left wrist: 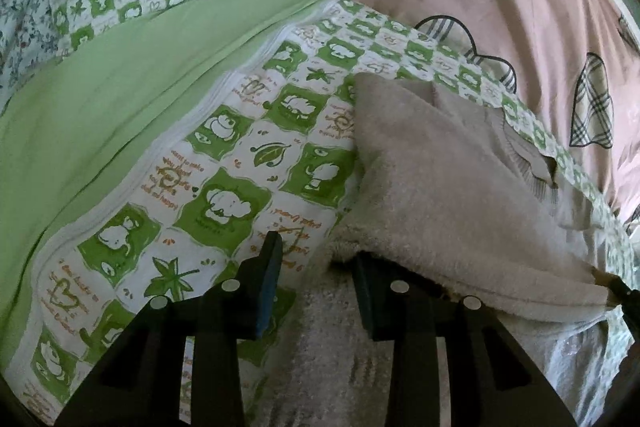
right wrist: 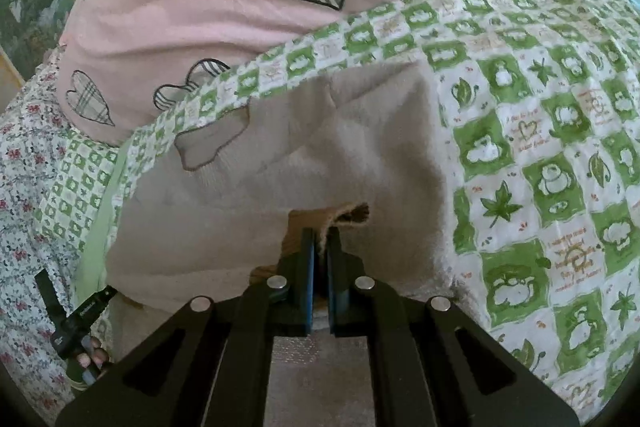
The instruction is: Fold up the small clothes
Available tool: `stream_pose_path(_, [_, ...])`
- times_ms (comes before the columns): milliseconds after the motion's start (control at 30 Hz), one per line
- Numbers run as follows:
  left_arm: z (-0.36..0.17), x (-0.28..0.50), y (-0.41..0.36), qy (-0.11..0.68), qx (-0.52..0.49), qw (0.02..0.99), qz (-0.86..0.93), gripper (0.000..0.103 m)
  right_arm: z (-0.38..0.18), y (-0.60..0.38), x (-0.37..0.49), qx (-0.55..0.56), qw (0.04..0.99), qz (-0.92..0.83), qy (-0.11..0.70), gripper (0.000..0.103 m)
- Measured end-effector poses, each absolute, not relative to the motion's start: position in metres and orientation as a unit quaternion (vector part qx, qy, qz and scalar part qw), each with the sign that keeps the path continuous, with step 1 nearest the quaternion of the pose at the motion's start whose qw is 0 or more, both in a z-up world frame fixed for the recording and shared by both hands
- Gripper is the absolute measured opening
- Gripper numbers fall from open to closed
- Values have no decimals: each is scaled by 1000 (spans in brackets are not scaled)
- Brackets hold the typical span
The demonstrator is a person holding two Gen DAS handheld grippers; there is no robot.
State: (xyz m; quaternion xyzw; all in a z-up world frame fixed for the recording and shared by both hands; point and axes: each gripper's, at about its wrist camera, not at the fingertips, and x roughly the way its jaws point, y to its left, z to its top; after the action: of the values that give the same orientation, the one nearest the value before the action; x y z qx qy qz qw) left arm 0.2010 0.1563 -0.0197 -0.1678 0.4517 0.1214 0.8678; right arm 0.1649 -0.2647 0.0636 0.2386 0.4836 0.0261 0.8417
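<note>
A small beige fleecy garment (left wrist: 440, 187) lies on the green-and-white patterned bedcover (left wrist: 224, 163), partly folded over itself. My left gripper (left wrist: 316, 259) is open, its jaws apart on either side of the garment's near left corner, with fleece between them. In the right wrist view the same garment (right wrist: 320, 131) fills the middle. My right gripper (right wrist: 320, 233) is shut on the garment's near edge, a brown lining fold pinched between its pads. A ribbed cuff (right wrist: 212, 143) shows at the garment's left.
A pink quilt with plaid hearts (right wrist: 240, 11) is heaped behind the garment. A plain green sheet (left wrist: 100, 107) lies to the left, with a floral sheet (right wrist: 28, 187) at the bed's side. The left gripper's tip and a hand (right wrist: 80, 327) show low left in the right wrist view.
</note>
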Motion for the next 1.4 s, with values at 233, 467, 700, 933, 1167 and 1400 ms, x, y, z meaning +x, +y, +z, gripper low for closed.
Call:
stream_pose_path(233, [-23, 202, 158, 456, -179, 864, 116, 35, 55, -261, 166, 210, 844, 13, 494, 6])
stream_pose_path(467, [-19, 200, 161, 477, -180, 855, 100, 37, 33, -265, 167, 187, 824, -11, 535, 9])
stream_pose_path(700, [-7, 157, 176, 487, -194, 847, 93, 35, 75, -279, 133, 199, 837, -12, 509, 10])
stream_pose_path(933, [20, 85, 159, 494, -165, 851, 73, 60, 99, -265, 73, 205, 834, 56, 510, 45])
stream_pose_path(1167, [20, 28, 117, 550, -132, 823, 51, 66, 104, -256, 23, 225, 825, 64, 514, 46])
stream_pose_path(1400, [7, -24, 88, 604, -42, 795, 35, 66, 117, -258, -8, 228, 825, 82, 510, 50])
